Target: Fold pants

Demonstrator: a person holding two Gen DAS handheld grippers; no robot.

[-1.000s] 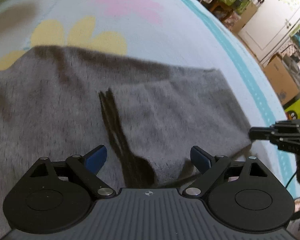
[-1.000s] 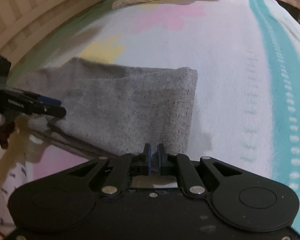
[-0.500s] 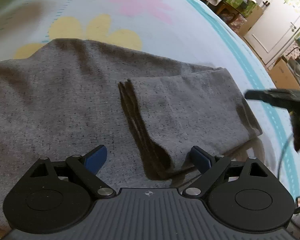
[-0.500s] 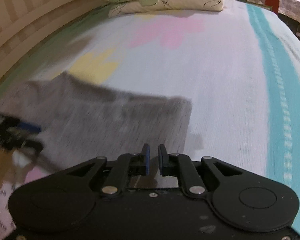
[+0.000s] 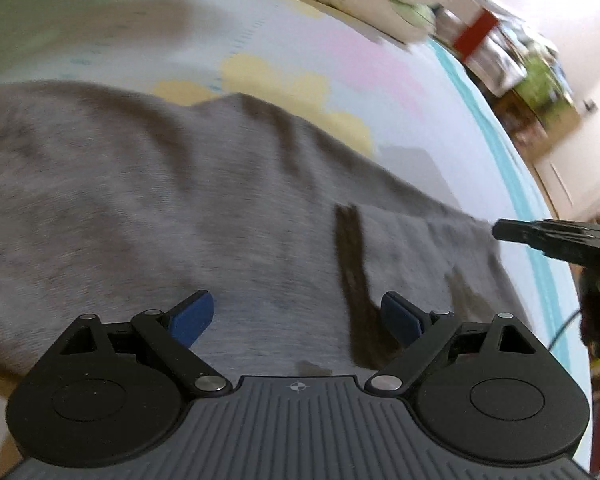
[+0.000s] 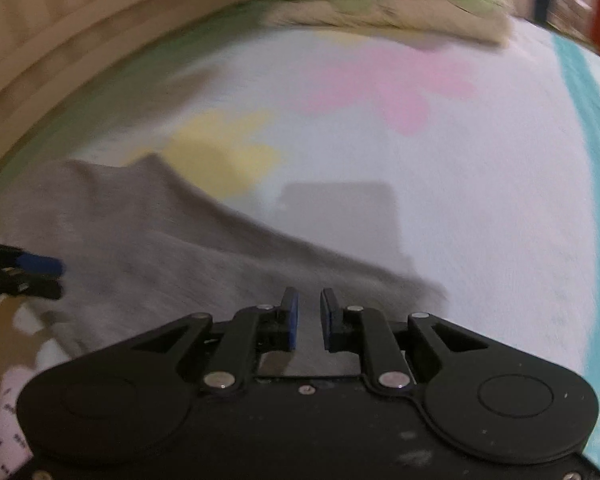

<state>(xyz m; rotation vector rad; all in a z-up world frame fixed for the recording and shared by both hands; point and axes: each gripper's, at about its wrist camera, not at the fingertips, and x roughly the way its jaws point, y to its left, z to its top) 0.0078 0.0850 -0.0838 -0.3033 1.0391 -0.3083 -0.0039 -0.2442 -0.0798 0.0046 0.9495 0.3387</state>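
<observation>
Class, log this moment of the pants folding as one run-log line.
pants: grey, cuff end folded over, on bed | left tool: open, empty | right tool: opening, nothing gripped | pillows: far end

Grey pants (image 5: 188, 208) on a pale bedsheet (image 6: 480, 208) with pink, yellow flowers.

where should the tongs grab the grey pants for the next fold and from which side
Probably at the folded end of the grey pants, where the leg already lies doubled over itself beside the dark cuff band. Come from the open sheet side past that edge, low and flat, so one finger slides under both layers. The left tongs are wide open above the cloth; the right tongs are opening, gripping nothing.
</observation>
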